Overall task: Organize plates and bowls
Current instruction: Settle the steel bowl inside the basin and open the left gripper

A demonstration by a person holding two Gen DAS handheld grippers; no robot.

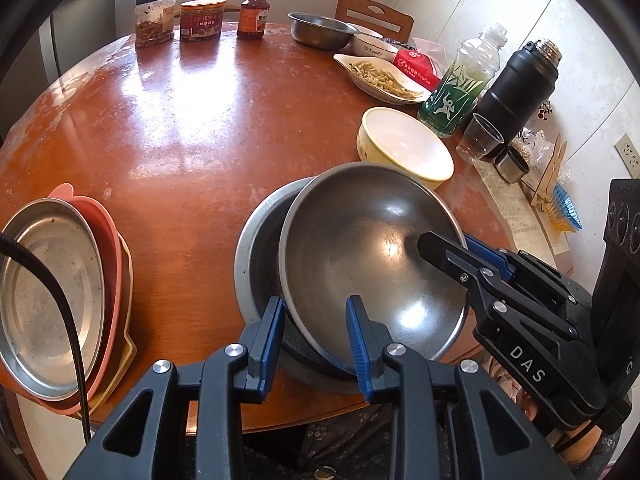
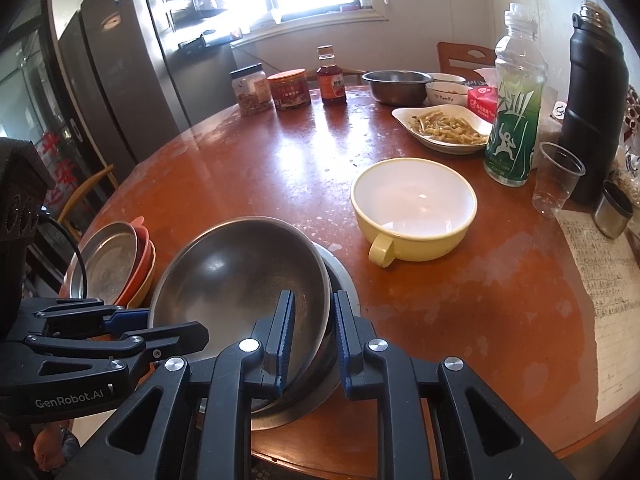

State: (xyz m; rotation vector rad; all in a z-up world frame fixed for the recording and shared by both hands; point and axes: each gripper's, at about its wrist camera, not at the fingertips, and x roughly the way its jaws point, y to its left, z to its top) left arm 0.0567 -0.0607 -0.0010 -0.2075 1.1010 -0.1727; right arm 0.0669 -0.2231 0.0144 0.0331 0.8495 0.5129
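A round wooden bench point(image 1: 192, 128) is carrying dishes. Both the left gripper point(image 1: 316, 336) and right gripper point(image 2: 312, 344) are clenching their jaws on opposite rims of the steel bowl point(image 1: 368, 248), tilting over a grey bowl point(image 1: 256, 240) beneath the jaws.

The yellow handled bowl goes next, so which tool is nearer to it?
Right. The right tool grips the steel bowl's rim on the side facing the yellow bowl; the left tool grips the far side.

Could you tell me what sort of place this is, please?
Probably a home kitchen or dining area: a round reddish wooden table with a white dish of leftover food, beside a tall grey steel fridge.
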